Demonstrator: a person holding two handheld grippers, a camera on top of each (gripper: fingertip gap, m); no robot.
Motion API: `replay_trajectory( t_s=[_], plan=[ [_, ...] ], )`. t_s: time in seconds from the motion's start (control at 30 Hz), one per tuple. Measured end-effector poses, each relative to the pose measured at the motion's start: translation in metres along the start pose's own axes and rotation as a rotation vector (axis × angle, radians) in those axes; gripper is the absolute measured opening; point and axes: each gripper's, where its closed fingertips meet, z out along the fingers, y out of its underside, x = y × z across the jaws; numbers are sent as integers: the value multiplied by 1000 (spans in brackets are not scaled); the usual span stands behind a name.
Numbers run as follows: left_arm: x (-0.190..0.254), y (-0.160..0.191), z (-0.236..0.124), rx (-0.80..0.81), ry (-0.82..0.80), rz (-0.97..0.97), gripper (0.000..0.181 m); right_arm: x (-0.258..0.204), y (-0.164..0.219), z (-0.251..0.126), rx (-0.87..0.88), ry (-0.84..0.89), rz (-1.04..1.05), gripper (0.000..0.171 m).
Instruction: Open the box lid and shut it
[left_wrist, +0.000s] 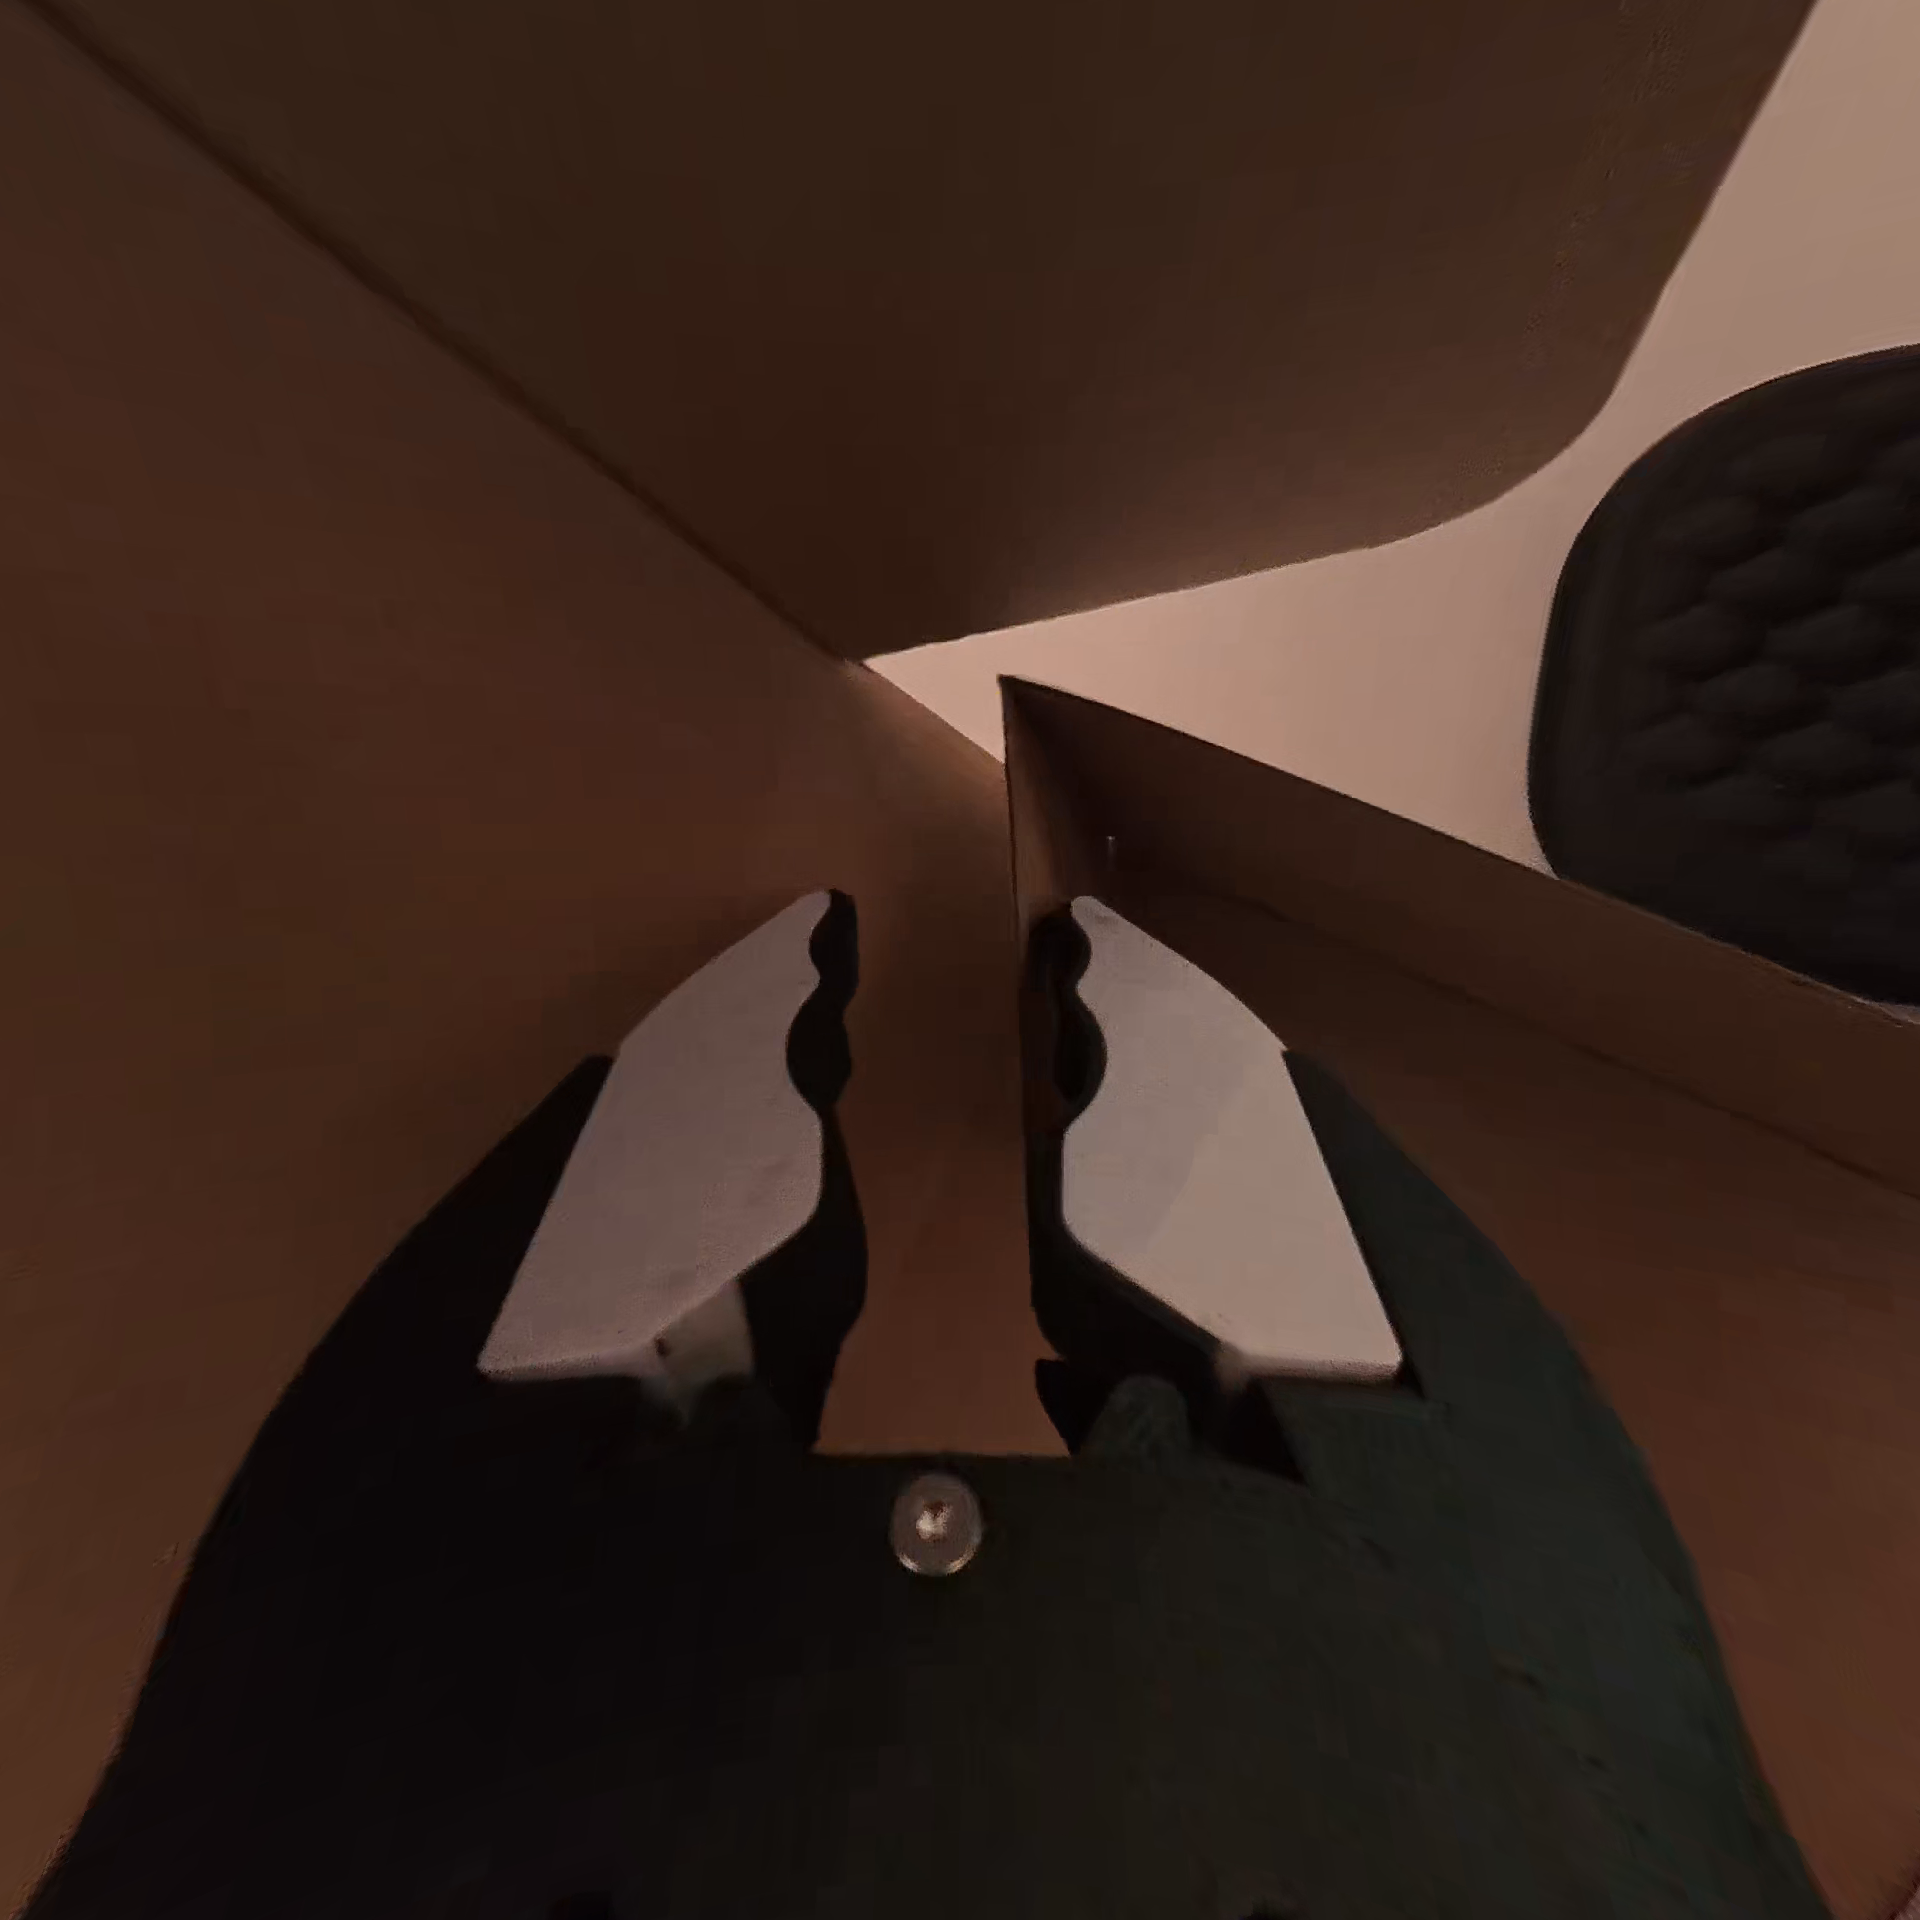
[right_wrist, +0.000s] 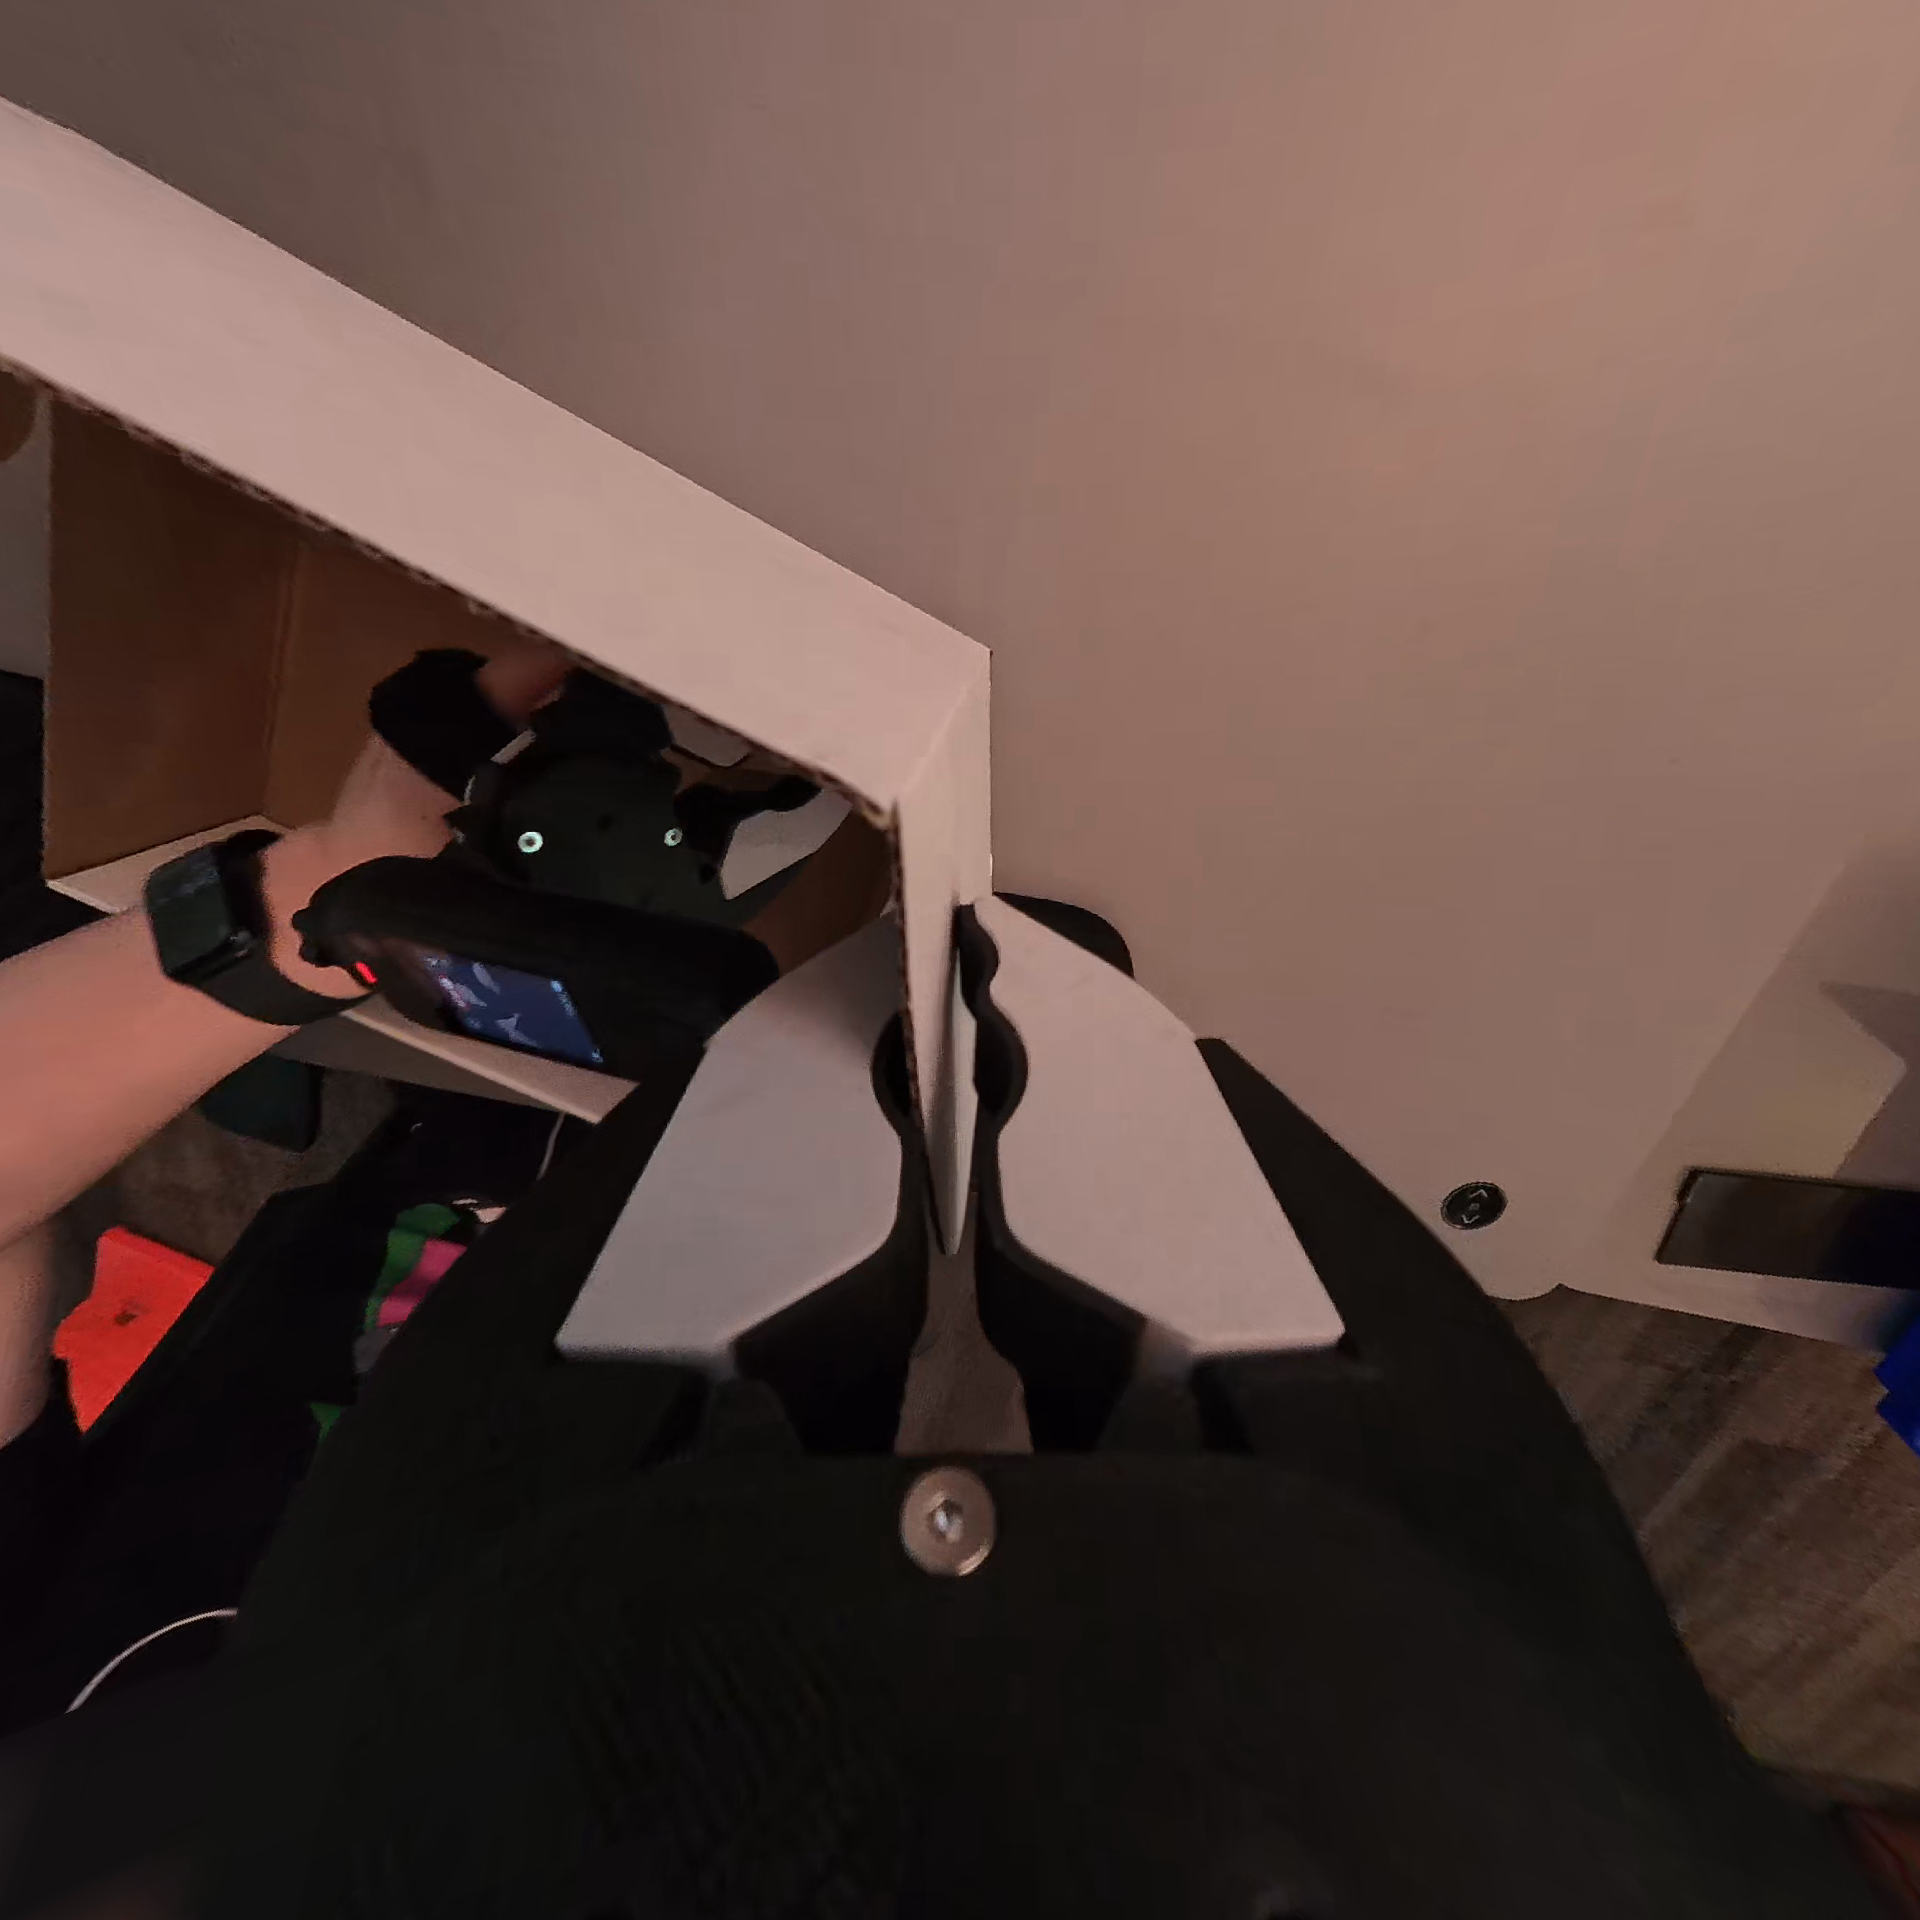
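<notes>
The box is cardboard, white outside and brown inside. Its lid (right_wrist: 520, 499) is raised and tilted. My right gripper (right_wrist: 940, 987) is shut on the lid's side flap (right_wrist: 945, 831) at the lid's near corner. My left gripper (left_wrist: 945, 914) is open inside the box, under the lid's brown underside (left_wrist: 935, 260). The upright edge of a cardboard panel (left_wrist: 1351, 883) stands just beside its right fingertip (left_wrist: 1060, 935). The left gripper also shows in the right wrist view (right_wrist: 727, 821), held by a hand wearing a black watch (right_wrist: 197, 914).
A black quilted chair cushion (left_wrist: 1766, 675) lies beyond the box on the right. White furniture with a round button (right_wrist: 1473, 1205) stands against the wall. An orange object (right_wrist: 125, 1320) and coloured items lie low on the left, and a blue object (right_wrist: 1901, 1382) at the right edge.
</notes>
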Motion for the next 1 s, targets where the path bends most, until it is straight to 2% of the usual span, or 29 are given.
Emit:
replay_trajectory(
  t_s=[0.1, 0.13, 0.3, 0.4, 0.7, 0.83, 0.87, 1.0],
  plan=[
    [5, 5, 7, -6, 6, 17, 15, 2, 0, 1, -14, -24, 16, 3],
    [3, 6, 9, -5, -16, 23, 13, 3, 0, 1, -20, -31, 24, 3],
    [2, 5, 12, -15, -24, -77, 11, 3, -2, 0, -62, -88, 105, 6],
    [-2, 3, 15, -11, -100, -67, 11, 3, 0, -3, -113, -102, 154, 8],
    [-22, -7, 26, 2, -222, -145, 12, -2, -6, -6, -153, -98, 303, 5],
    [-31, -2, 30, -2, -227, -171, 14, -8, -5, 0, -162, -86, 353, 5],
    [-35, 0, 31, -3, -230, -178, 14, -11, -5, 1, -160, -87, 360, 14],
    [-45, 4, 30, -1, -245, -213, 14, -18, -8, 1, -145, -78, 375, 14]
  ],
)
